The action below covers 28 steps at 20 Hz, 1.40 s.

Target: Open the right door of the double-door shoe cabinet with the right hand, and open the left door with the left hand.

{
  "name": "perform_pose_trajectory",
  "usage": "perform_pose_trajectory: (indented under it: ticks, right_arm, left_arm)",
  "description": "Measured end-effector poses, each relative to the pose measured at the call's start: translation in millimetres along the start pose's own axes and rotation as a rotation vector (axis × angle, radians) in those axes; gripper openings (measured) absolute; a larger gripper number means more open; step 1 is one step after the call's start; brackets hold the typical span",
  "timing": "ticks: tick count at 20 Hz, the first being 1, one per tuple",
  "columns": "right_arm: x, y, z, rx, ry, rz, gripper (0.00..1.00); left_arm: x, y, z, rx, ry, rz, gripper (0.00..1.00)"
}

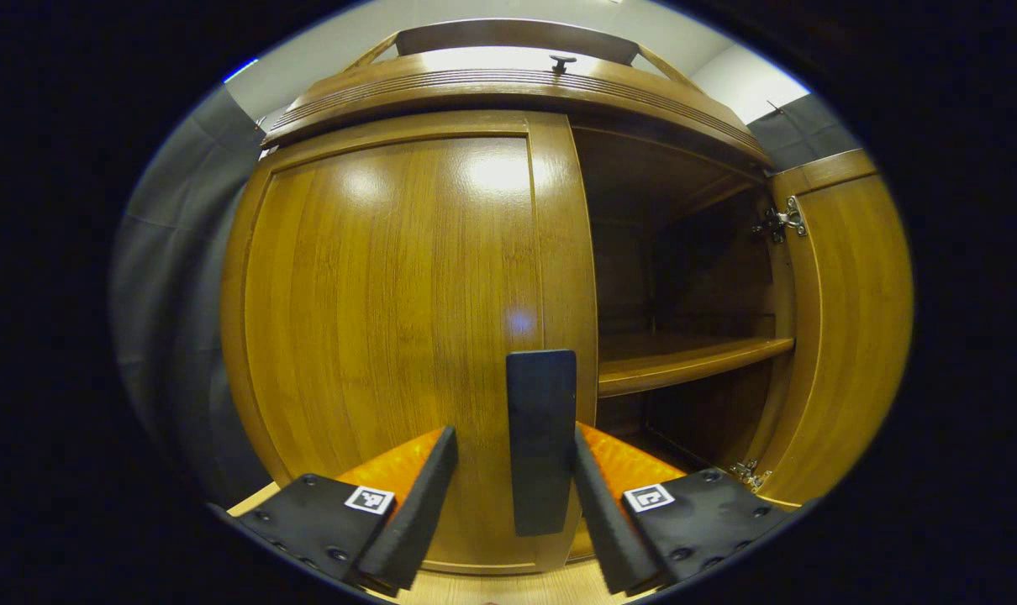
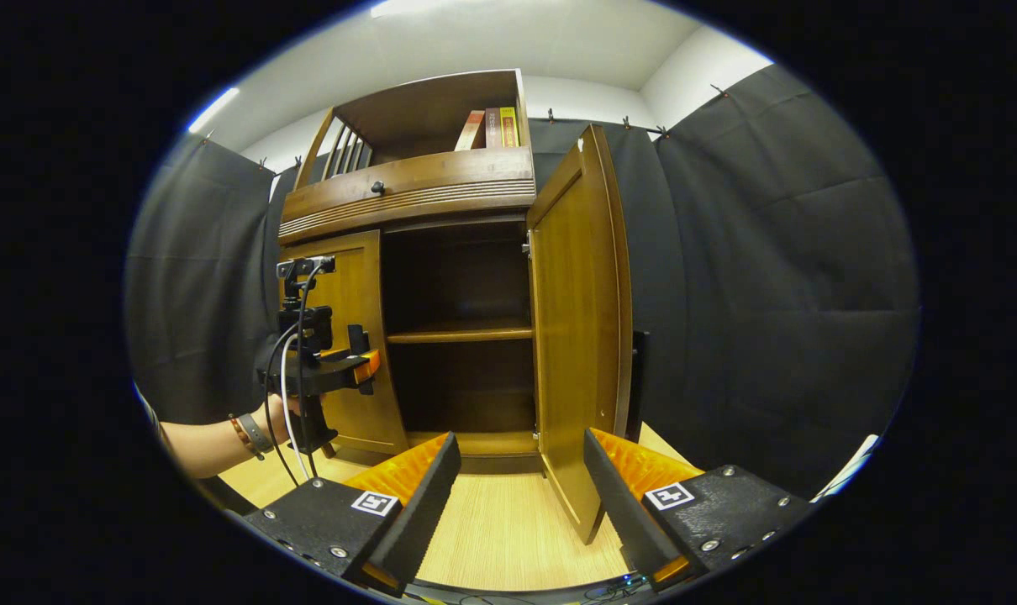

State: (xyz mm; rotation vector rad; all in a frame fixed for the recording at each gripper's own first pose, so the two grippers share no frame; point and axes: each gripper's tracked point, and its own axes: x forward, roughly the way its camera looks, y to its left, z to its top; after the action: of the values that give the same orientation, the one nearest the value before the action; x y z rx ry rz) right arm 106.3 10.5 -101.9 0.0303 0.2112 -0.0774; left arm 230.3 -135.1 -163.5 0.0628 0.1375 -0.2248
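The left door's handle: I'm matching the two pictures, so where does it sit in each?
Left gripper view: the handle is a dark upright bar at lower centre, between the left gripper's open fingers.
Right gripper view: the handle is a small dark bar left of centre, by the far gripper a hand holds.
Shared landmark: the shelf inside the open right half.

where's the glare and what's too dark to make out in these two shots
Left gripper view: bright glare patches on the closed left door near its top, and the open compartment behind the shelf falls into deep shadow. Right gripper view: cabinet interior is dark, its back hard to read; the right door is evenly lit.
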Motion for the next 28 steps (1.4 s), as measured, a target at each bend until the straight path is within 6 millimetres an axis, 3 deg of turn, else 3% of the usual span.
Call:
perform_pose_trajectory:
  ticks: [2, 5, 7, 11, 13, 14, 17, 25, 26, 28]
  right_arm:
    - [0, 5, -1, 0.014, 0.006, 0.013, 0.91]
    - [-3, 5, -6, -0.004, 0.021, 0.01, 0.92]
    - [-7, 1, -8, -0.03, 0.027, 0.005, 0.91]
    - [-10, -7, -10, -0.077, 0.035, -0.01, 0.92]
    - [-12, -7, -11, -0.072, 0.034, -0.011, 0.97]
    - [-13, -5, -12, -0.066, 0.033, -0.007, 0.91]
    - [-11, -4, -9, -0.068, 0.028, -0.003, 0.91]
    - [1, 20, -11, -0.083, 0.043, 0.056, 0.91]
    - [2, 25, -11, -0.077, 0.042, 0.064, 1.0]
    - [3, 33, -12, -0.06, 0.047, 0.083, 1.0]
  left_arm:
    - [0, -8, 1, 0.018, -0.002, -0.018, 0.72]
    - [2, -12, 2, -0.013, -0.018, -0.013, 0.42]
    - [-1, -11, -1, -0.009, -0.007, -0.015, 0.37]
    - [-20, -9, 0, -0.025, 0.004, 0.01, 0.37]
    - [-37, -7, 1, -0.018, 0.006, 0.008, 0.37]
    - [-45, -6, 1, -0.014, 0.012, 0.003, 0.36]
    - [-77, 2, 5, -0.027, 0.011, -0.012, 0.36]
    - [-160, 45, 11, -0.058, 0.013, 0.021, 0.37]
    - [-168, 52, 11, -0.056, 0.01, 0.033, 0.36]
    - [-184, 65, 12, -0.037, 0.009, 0.057, 0.37]
